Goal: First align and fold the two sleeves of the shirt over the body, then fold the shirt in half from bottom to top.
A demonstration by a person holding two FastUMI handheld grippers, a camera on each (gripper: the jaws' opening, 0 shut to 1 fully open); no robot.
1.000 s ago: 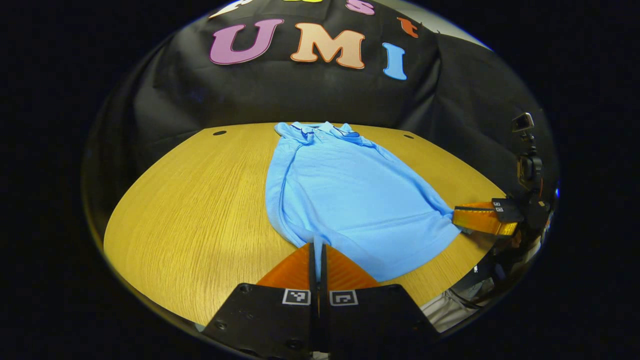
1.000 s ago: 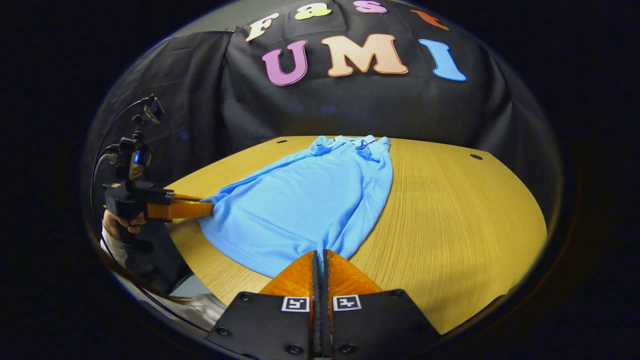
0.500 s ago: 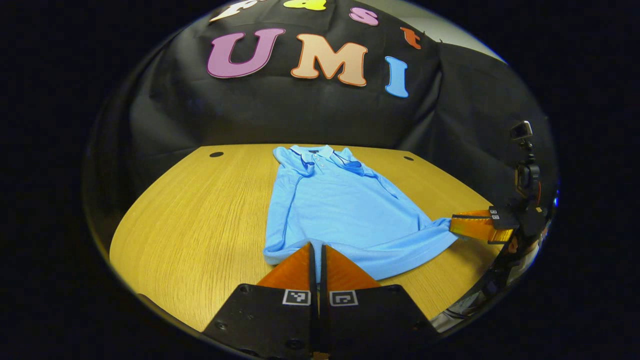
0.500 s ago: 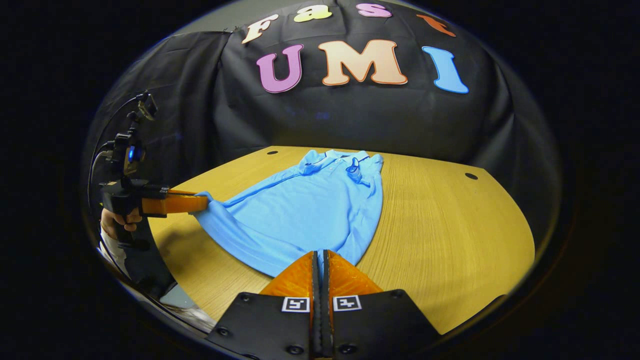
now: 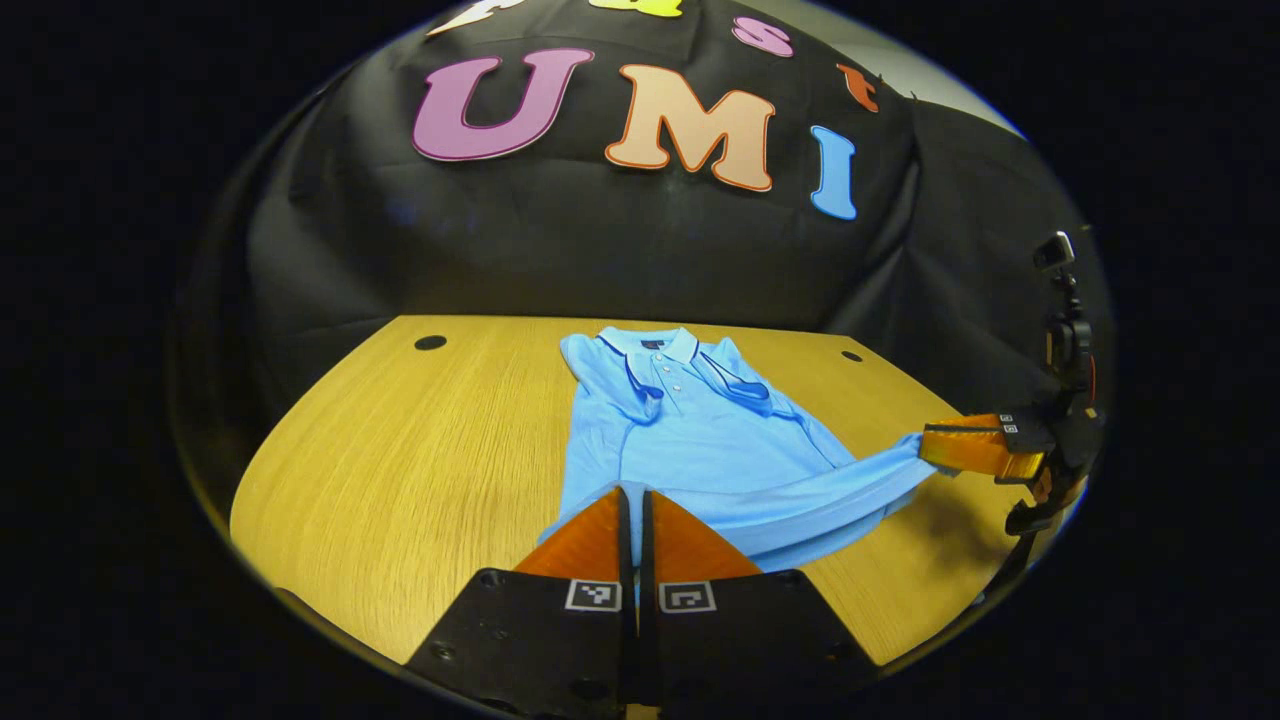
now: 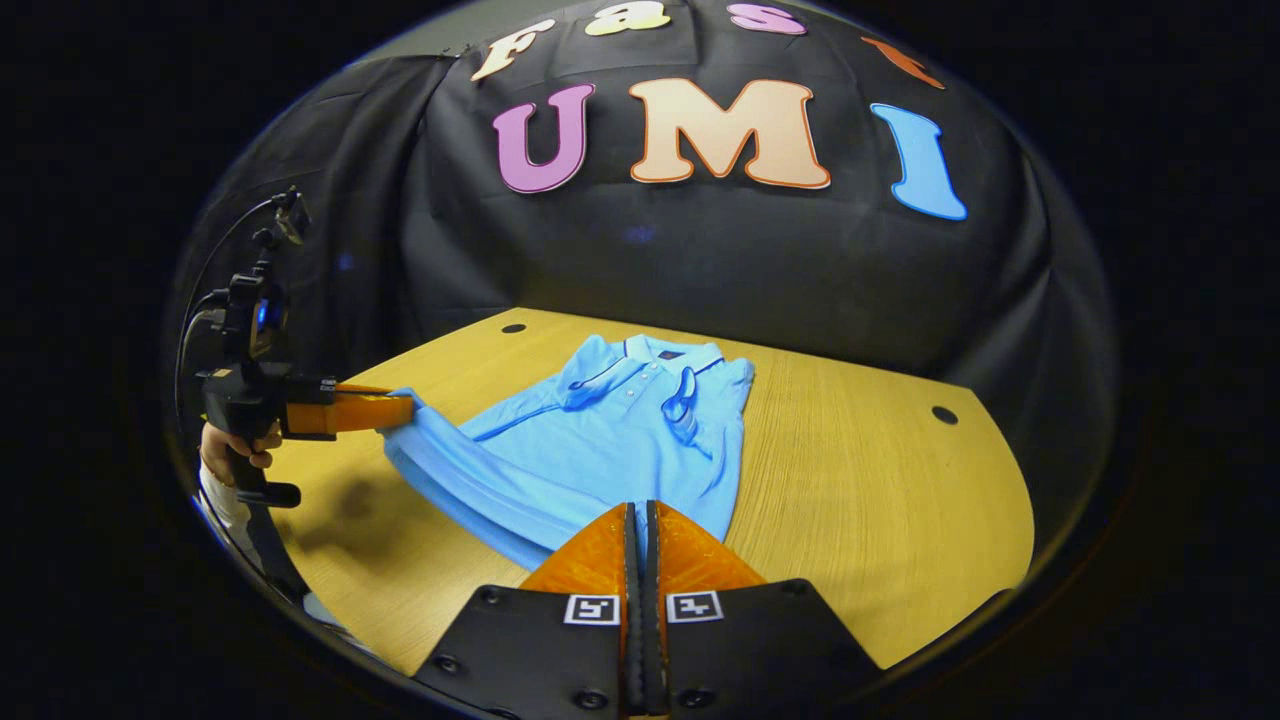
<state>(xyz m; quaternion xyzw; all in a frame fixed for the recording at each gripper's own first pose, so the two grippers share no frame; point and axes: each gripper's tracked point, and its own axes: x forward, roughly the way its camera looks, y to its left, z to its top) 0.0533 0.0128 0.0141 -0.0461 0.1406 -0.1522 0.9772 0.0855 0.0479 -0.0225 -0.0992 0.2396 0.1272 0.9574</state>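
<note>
A light blue polo shirt [image 5: 700, 440] lies on the wooden table [image 5: 400, 450], collar at the far end and sleeves folded over the body. My left gripper [image 5: 633, 492] is shut on one corner of the bottom hem. The right gripper [image 5: 928, 446] holds the other hem corner off to the right, above the table. In the right gripper view, the shirt [image 6: 620, 430] stretches away from my right gripper [image 6: 640, 507], which is shut on the hem. The left gripper [image 6: 406, 406] pinches the far corner, held by a hand [image 6: 225, 450]. The hem hangs raised between both grippers.
The table's top [image 6: 880, 480] has small round holes near its far corners [image 5: 430, 342] [image 6: 942, 414]. The black cloth wall stands right behind the table. The table's front edge curves just under both grippers.
Both grippers have lifted the bottom hem off the table and carried it forward toward the collar. The flat part of the shirt looks shorter and the collar nearer.
</note>
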